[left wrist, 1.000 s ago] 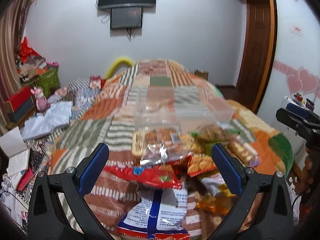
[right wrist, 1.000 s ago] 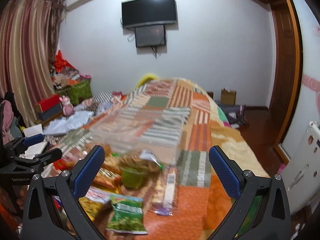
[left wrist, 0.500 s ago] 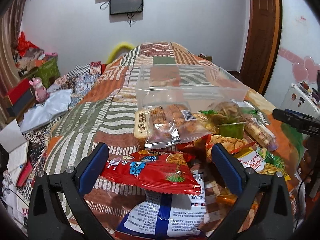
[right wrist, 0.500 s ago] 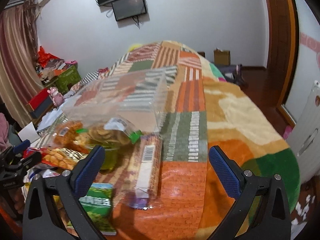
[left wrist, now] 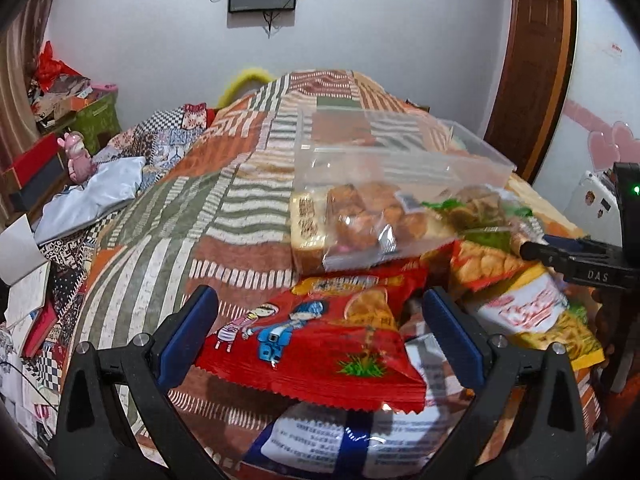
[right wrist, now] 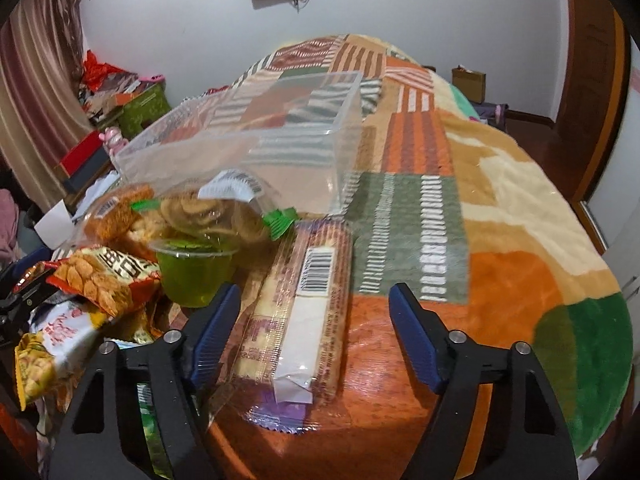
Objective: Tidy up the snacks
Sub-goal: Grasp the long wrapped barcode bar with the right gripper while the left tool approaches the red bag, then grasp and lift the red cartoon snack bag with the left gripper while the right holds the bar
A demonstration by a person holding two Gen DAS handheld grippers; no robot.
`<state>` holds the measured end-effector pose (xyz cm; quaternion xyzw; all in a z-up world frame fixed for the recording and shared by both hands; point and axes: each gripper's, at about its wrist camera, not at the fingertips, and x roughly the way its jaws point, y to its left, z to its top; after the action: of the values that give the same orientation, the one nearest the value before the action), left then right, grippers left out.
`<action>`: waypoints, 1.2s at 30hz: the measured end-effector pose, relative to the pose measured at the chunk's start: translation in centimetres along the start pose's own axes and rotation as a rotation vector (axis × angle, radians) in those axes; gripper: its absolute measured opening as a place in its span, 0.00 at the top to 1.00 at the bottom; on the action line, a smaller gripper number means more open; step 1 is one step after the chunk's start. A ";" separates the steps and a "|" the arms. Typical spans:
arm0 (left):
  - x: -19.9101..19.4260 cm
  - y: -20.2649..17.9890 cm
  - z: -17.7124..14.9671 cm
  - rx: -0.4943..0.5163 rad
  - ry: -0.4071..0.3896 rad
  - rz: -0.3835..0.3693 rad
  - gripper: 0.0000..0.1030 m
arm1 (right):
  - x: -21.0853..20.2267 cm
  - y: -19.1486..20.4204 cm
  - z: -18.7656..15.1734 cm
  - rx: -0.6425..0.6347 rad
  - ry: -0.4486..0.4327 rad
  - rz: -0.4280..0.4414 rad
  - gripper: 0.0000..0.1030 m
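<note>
Now closing right gripper (right wrist: pixel 314 320) around biscuit sleeve (right wrist: pixel 298 312) (pads not yet touching); left gripper (left wrist: pixel 320 336) open; next, clear bin (right wrist: pixel 248 140).

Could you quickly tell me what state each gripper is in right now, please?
Left gripper: open, holding nothing, red snack bag between its fingers.
Right gripper: jaws closing around the long biscuit pack, not yet gripping it.

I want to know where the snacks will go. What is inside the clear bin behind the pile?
The clear bin looks empty: only the patterned blanket shows through its walls. Its near bottom edge is hidden by the cookie bag.
</note>
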<state>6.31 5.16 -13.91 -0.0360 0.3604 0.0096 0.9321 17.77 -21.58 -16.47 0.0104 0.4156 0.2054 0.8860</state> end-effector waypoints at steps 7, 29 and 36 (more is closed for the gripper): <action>1.0 1.7 -0.4 -0.080 0.040 -0.040 0.15 | 0.5 0.0 -0.1 -0.017 0.009 -0.009 0.50; -4.1 1.2 0.0 -0.038 -0.075 -0.007 0.36 | -2.4 -0.5 0.9 0.006 -0.076 -0.033 0.59; -6.5 1.0 0.9 -0.036 -0.130 -0.007 0.36 | -4.8 -0.2 1.9 0.007 -0.149 -0.030 0.59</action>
<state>2.06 6.32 -8.97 -0.0535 0.2985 0.0151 0.9528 16.48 -23.26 -11.77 0.0225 0.3495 0.1896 0.9173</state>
